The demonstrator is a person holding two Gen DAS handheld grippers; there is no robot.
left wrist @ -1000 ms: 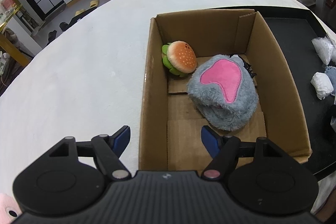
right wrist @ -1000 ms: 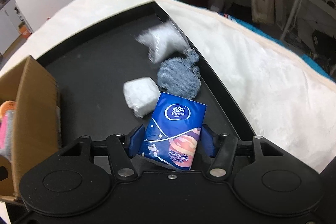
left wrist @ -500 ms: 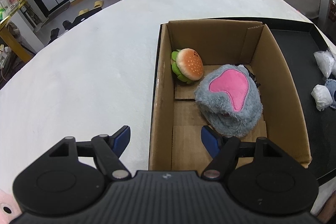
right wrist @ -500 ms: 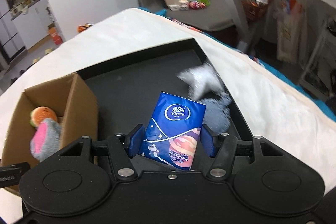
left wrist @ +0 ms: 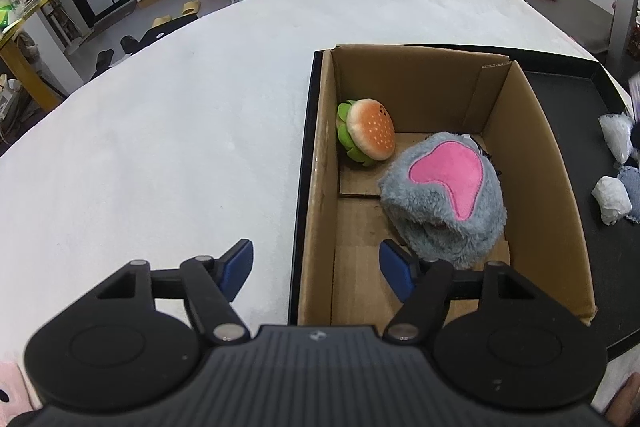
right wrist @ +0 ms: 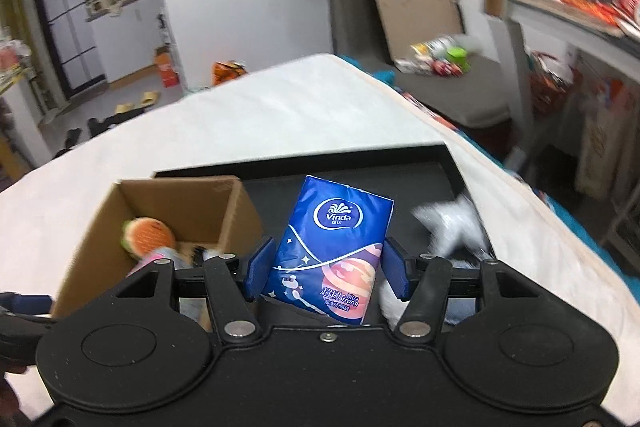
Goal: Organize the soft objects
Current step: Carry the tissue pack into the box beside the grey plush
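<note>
Blue tissue pack (right wrist: 334,251) clamped in your right gripper (right wrist: 327,269) beside the box (right wrist: 236,211), your left gripper (left wrist: 316,269) empty, jaws apart, just closing slightly, straddling the box's wall, burger (left wrist: 366,135) and grey plush (left wrist: 444,199) inside.

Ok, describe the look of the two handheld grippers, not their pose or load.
Both match. The left gripper and right gripper have matte black bodies with two round discs, angular black linkage arms with silver pivot pins, and blue finger pads. The left's centre is ribbed with a small logo; the right's is smooth with one screw.
</note>
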